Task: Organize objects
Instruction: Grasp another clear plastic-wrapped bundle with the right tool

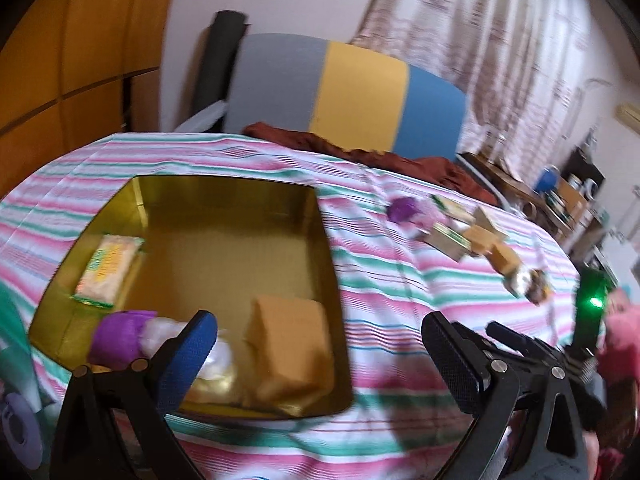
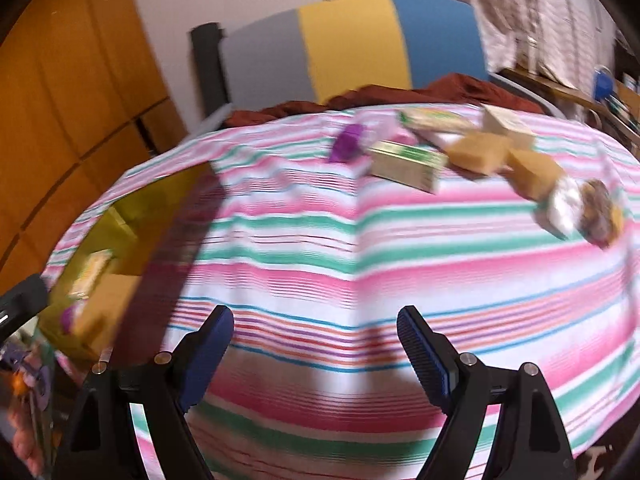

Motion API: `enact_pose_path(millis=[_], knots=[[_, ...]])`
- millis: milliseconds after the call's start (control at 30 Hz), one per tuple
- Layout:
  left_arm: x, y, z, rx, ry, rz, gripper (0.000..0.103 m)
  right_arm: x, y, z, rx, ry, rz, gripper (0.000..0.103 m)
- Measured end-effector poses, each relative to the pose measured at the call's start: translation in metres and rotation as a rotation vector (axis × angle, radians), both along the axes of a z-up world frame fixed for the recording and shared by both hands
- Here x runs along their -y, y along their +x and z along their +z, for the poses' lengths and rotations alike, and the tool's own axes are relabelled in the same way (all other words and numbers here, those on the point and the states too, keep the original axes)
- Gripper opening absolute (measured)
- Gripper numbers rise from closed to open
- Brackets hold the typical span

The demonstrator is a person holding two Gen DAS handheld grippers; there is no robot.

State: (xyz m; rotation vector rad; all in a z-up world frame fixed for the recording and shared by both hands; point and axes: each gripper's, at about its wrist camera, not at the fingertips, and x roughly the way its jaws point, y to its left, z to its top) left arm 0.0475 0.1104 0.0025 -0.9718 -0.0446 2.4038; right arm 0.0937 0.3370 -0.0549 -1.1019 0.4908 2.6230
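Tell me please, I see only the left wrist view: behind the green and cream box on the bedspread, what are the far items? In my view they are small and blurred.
Observer: In the right wrist view, a second pale box lies behind the two tan blocks, farther back than the green and cream box.
Operator: Is the right gripper holding something? I see only its side.
Observer: No. The right gripper has its jaws wide apart, with only the striped bedspread between them.
Operator: And what lies behind the purple item?
Observer: A long flat packet with green print lies behind the purple item, to its right.
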Motion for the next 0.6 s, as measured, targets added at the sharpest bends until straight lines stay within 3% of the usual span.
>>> enact_pose_path(millis=[200, 333, 600], knots=[[-0.030, 0.027, -0.002, -0.023, -0.029, -0.113, 0.103, -0.067, 0.025, -0.013, -0.011, -0.041, -0.187, 0.085], [-0.045, 0.042, -0.010, 0.007, -0.031, -0.142, 0.103, -0.112, 0.038, -0.014, -0.041, -0.061, -0.281, 0.084], [-0.076, 0.064, -0.026, 0.084, -0.020, -0.182, 0.103, -0.181, 0.025, -0.008, -0.060, -0.005, -0.331, 0.075]])
